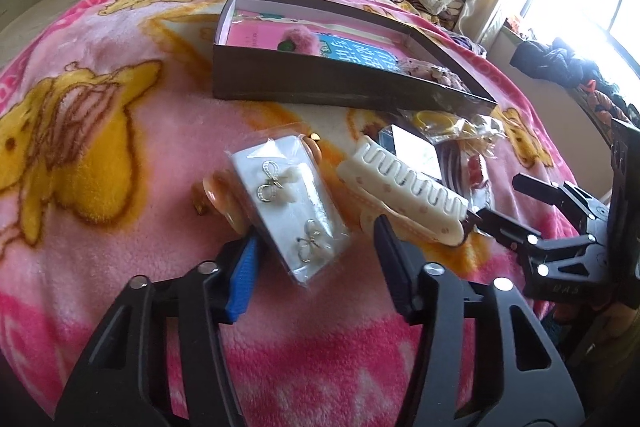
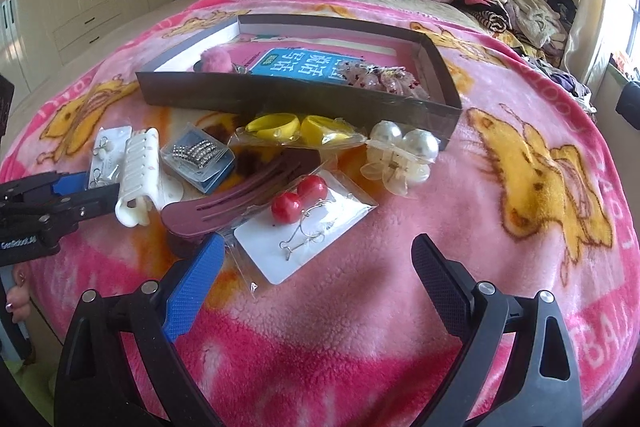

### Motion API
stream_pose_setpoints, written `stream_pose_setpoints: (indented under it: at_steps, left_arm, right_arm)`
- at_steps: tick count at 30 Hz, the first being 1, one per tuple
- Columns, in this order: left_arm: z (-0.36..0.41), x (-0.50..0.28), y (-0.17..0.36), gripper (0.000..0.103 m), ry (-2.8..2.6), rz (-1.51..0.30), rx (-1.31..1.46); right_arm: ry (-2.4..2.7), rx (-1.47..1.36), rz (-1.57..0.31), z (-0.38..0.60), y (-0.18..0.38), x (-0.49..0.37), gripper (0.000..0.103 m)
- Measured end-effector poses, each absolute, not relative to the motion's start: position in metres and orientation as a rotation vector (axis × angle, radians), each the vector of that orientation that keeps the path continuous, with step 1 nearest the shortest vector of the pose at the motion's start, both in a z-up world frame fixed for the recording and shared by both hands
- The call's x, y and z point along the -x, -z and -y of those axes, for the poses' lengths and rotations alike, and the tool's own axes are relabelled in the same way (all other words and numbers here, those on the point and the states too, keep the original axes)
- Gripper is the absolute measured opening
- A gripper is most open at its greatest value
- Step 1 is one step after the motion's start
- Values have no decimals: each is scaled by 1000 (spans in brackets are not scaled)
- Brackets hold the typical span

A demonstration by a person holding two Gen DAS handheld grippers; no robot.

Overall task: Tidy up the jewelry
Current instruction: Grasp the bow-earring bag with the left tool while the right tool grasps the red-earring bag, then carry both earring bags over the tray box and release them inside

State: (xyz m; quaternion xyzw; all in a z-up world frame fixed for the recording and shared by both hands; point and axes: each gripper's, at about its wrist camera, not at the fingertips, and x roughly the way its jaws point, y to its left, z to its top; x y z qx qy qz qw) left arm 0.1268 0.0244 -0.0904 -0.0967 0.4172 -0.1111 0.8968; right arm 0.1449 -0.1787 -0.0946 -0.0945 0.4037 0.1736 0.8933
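Left wrist: the left gripper (image 1: 316, 255) stood partly closed astride the earring card (image 1: 294, 211), pads apparently not yet pressing; its slippery sleeve could squirt out. Right wrist: the right gripper (image 2: 320, 267) gaped empty, cherry earrings (image 2: 304, 223) at twelve o'clock, the box (image 2: 296, 95) beyond

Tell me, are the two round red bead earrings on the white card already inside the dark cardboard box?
No, the red bead earrings on their white card lie on the pink blanket, in front of the dark cardboard box.
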Motion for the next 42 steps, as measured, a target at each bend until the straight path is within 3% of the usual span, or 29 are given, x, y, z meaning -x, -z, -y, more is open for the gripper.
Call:
stream_pose_setpoints:
  at_steps: [8, 14, 16, 18, 25, 42]
  left_arm:
    - [-29, -128, 91, 27, 236, -854, 212]
    - [-29, -126, 86, 26, 258, -841, 215]
    - [-27, -124, 84, 25, 267, -836, 214]
    - [-27, -123, 82, 25, 274, -836, 215]
    - [-30, -121, 78, 25, 274, -826, 224]
    - [-28, -120, 46, 25, 311, -748, 217]
  right_arm:
    - [-352, 207, -855, 173, 104, -155, 89]
    - [-366, 158, -848, 181, 101, -155, 51]
    - [-385, 133, -839, 184, 98, -153, 31]
    - [-397, 108, -834, 188, 96, -152, 22]
    - [-394, 8, -830, 205, 88, -148, 14]
    - [-451, 9, -726, 203, 58, -127, 13]
